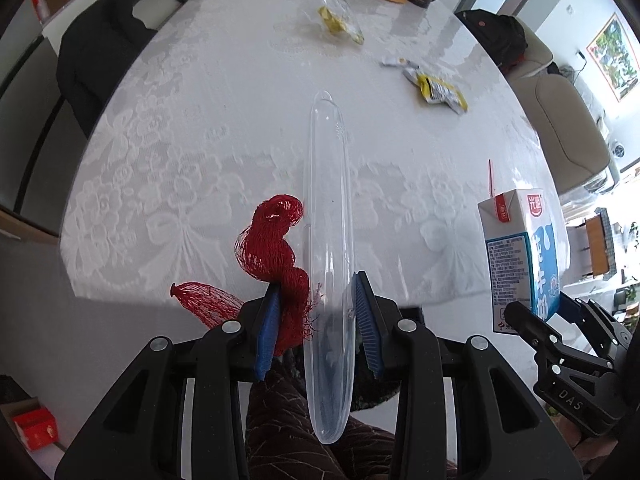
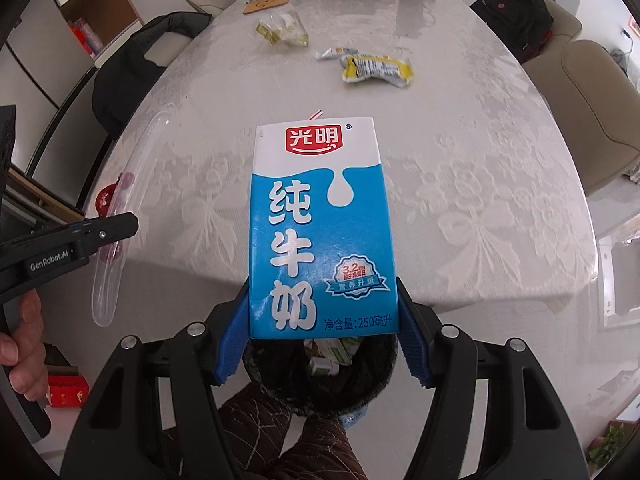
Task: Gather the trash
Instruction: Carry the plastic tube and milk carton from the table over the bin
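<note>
While the left gripper pinches a clear plastic tray and red net, tray's long axis pointing ahead beyond its jaws, the right gripper clamps an upright milk carton.

Left gripper clamps clear plastic tray plus red mesh net; milk carton right, wrappers far.

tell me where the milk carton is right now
The milk carton is clamped upright in the right gripper, centre of the right wrist view, above the trash bin.
</note>
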`<state>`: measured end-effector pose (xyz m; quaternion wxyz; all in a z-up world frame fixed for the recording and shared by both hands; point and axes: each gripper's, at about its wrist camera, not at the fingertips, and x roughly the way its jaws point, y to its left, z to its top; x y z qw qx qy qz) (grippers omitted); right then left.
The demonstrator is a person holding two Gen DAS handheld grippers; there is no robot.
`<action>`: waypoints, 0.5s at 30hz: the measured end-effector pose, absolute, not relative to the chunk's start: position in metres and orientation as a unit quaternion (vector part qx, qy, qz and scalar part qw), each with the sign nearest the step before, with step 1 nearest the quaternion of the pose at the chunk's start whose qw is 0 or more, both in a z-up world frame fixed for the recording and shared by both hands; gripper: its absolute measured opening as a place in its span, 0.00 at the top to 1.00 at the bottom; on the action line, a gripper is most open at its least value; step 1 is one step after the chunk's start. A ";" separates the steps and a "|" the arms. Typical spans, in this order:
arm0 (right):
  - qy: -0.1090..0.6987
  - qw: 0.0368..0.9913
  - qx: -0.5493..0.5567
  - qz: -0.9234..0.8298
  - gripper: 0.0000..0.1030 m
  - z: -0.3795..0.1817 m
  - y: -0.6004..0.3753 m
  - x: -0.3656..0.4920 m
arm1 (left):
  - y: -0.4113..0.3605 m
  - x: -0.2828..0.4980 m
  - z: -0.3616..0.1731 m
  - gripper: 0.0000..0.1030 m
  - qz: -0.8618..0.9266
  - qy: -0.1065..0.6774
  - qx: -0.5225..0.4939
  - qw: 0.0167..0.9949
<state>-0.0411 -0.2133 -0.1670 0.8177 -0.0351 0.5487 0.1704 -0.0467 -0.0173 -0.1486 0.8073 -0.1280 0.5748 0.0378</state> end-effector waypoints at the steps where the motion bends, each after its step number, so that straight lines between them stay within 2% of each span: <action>1: 0.550 0.817 -0.035 0.172 0.40 -0.168 -0.216 -0.045 | -0.021 -0.051 -0.150 0.66 0.037 0.576 -0.126 0.807; 15: 0.569 0.796 -0.024 0.207 0.40 -0.201 -0.252 -0.107 | -0.073 -0.117 -0.197 0.66 0.017 0.612 -0.111 0.783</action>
